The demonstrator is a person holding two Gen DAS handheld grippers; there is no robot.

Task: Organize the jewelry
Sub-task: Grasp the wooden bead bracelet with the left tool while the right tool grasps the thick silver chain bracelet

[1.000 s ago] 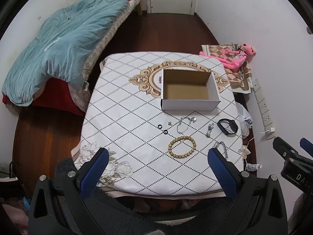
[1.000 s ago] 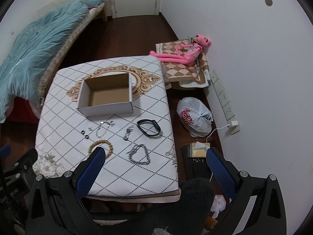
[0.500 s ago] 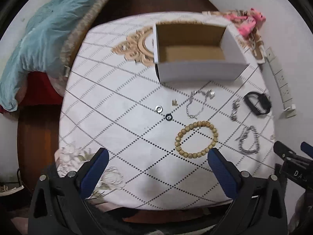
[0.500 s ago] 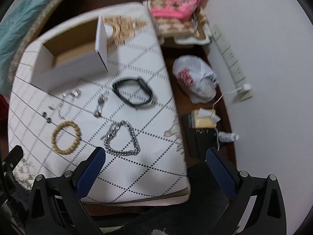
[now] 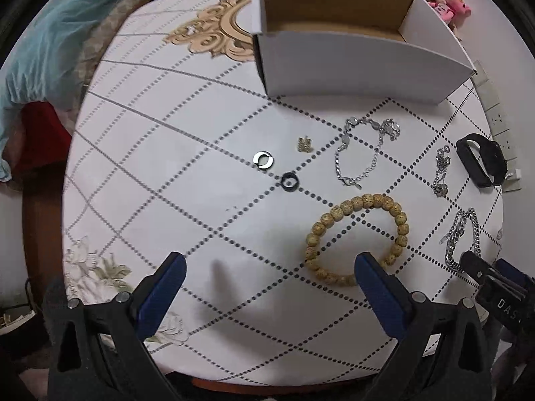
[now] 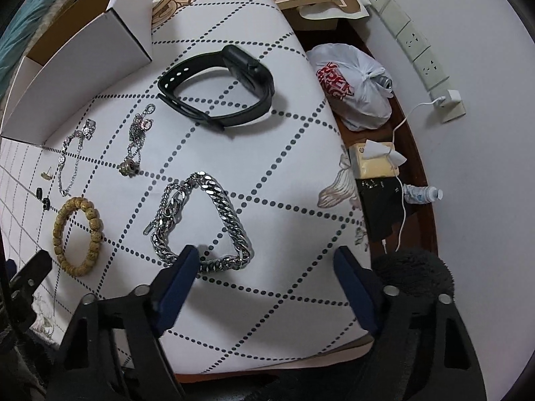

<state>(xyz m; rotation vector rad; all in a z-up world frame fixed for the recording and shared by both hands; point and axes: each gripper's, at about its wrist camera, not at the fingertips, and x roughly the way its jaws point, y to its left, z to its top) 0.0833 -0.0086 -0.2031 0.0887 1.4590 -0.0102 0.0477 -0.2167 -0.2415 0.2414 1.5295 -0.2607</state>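
Observation:
An open white cardboard box [image 5: 351, 63] stands at the back of the table, also in the right wrist view [image 6: 83, 77]. In front of it lie a wooden bead bracelet [image 5: 356, 239], a thin silver chain bracelet [image 5: 364, 153], a silver ring [image 5: 263, 160], a black ring [image 5: 289, 181], a small gold charm [image 5: 305, 143], a black watch band [image 6: 217, 87], a short silver chain [image 6: 135, 147] and a heavy silver curb chain [image 6: 204, 220]. My left gripper [image 5: 271, 267] is open just above the table, its right finger by the bead bracelet. My right gripper [image 6: 267, 260] is open, its left finger at the curb chain.
The table wears a white diamond-pattern cloth [image 5: 167, 167]. A bed with a teal duvet [image 5: 43, 40] lies to the left. On the floor to the right are a white plastic bag [image 6: 354, 83], a power strip [image 6: 414, 46] with charger cable, a tissue pack and a small bottle.
Both grippers have moved down and forward toward the table. The jewelry now looms larger: the left nears the bead bracelet, the right nears the heavy curb chain. Nothing was picked up.

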